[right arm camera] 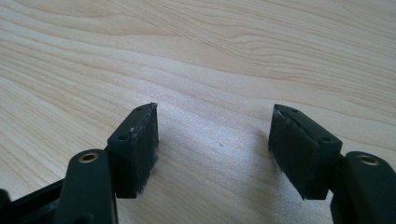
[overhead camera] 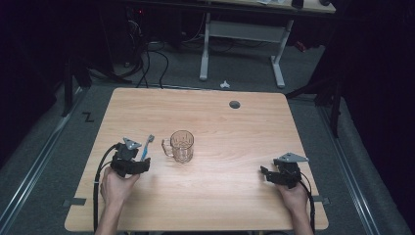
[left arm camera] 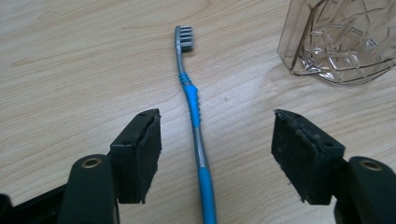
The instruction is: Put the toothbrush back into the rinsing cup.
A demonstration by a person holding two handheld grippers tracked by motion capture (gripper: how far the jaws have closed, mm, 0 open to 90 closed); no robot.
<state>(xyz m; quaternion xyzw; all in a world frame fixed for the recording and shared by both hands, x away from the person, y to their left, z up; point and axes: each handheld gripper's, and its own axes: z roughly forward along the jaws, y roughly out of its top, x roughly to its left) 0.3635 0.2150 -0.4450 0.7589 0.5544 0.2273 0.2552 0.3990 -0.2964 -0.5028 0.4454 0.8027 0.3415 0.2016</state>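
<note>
A blue and grey toothbrush (left arm camera: 194,112) lies flat on the wooden table (overhead camera: 230,127), bristles pointing away from me; in the high view the toothbrush (overhead camera: 147,147) sits just left of a clear patterned glass mug (overhead camera: 181,146). My left gripper (left arm camera: 215,154) is open, its jaws straddling the handle without touching it. From above, the left gripper (overhead camera: 132,159) rests at the near end of the brush. The mug (left arm camera: 341,39) stands upright at the upper right of the left gripper view. My right gripper (overhead camera: 269,174) is open over bare wood at the table's right, nothing between its jaws (right arm camera: 212,149).
A small dark round grommet (overhead camera: 235,104) sits near the table's far edge. Beyond the table a white desk frame (overhead camera: 242,44) and loose cables lie on the grey floor. Bare wood spans the table's middle and far half.
</note>
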